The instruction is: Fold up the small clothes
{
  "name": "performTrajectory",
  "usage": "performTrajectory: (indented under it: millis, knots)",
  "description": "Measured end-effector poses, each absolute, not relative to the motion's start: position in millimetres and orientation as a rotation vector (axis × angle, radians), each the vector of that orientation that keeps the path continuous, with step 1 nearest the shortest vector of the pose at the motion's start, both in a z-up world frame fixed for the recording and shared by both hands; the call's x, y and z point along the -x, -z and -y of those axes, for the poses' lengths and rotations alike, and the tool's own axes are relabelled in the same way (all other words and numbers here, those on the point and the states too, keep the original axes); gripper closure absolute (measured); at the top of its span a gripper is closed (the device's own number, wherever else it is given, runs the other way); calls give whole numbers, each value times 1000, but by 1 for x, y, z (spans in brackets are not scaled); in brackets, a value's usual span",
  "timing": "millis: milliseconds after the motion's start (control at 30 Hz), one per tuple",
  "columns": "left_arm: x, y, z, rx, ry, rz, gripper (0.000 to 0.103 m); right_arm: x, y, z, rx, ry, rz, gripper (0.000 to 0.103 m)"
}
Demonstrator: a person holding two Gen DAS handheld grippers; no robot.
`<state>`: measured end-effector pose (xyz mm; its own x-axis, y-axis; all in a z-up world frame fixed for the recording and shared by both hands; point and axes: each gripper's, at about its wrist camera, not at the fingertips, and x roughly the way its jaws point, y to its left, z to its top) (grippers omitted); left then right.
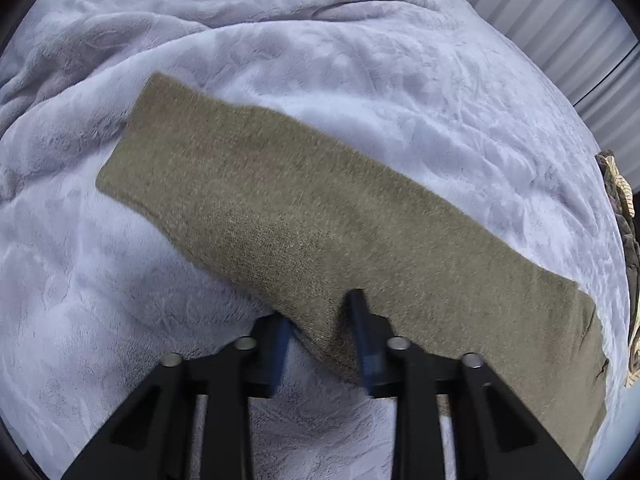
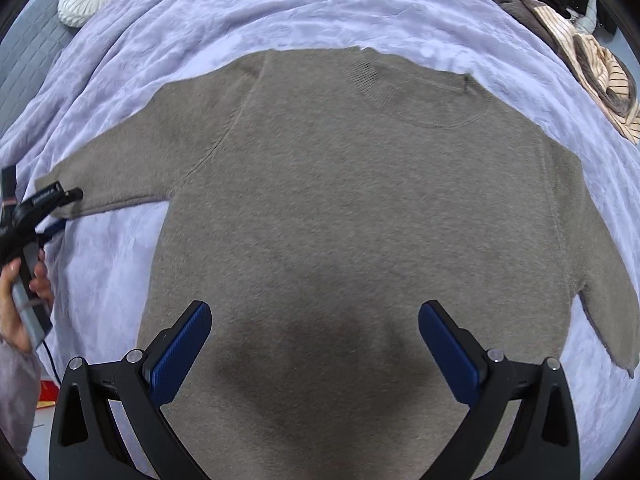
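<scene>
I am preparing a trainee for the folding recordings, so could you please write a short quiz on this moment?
1. True or false: the right gripper is shut on the sweater.
2. What does the left gripper pinch? A collar, B sleeve, C hem.
3. Fill in: the sweater lies on a ___ blanket.
Key: 1 false, its jaws stand open over the sweater's body; 2 B; 3 lavender.

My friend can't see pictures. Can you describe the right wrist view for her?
A fuzzy grey-brown knitted sweater lies flat on a lilac plush blanket. The right gripper hangs over it, its blue-padded jaws wide apart. At the far left, the left gripper meets the sleeve end.
</scene>
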<state>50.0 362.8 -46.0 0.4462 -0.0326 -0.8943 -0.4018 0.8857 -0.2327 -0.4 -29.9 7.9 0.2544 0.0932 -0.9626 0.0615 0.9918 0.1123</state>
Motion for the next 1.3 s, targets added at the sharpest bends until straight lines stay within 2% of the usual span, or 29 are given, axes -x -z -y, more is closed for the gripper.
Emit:
performTrajectory:
  millis: [67,300,567,800,933,967,1000,1033,1067,1100,1167,1300]
  knots:
    - [-57,37,-353,402,-224,-1073,92,2,-10,26,-142,-33,-1309,0]
    - [-63,-26,-292,343,-7,-920,92,6,-17,31,-161,-43,-1264,0]
    - [-70,-80,-125,193,369,-828,92,19,-19,77,-249,22,-1227,0]
    - [-38,-35,25,12,608,-966,92,41,-7,143,-356,134,-1211,0]
    - [-20,10,63,-132,576,-1069,92,50,6,173,-391,187,-1225,0]
    - [-18,17,65,-153,565,-1092,86,52,9,178,-398,197,-1231,0]
    - [-17,22,62,-166,551,-1109,71,53,12,184,-400,207,-1237,0]
    - [-15,24,58,-177,531,-1112,65,54,14,187,-397,213,-1241,0]
    - [-14,23,50,-183,513,-1104,51,53,15,189,-389,214,-1242,0]
    - [-12,19,43,-184,497,-1091,44,50,15,190,-379,211,-1239,0]
    - [-12,4,21,-161,469,-1064,39,42,11,189,-345,196,-1221,0]
    - [-27,-28,-37,-122,346,-997,39,6,-12,158,-182,102,-1132,0]
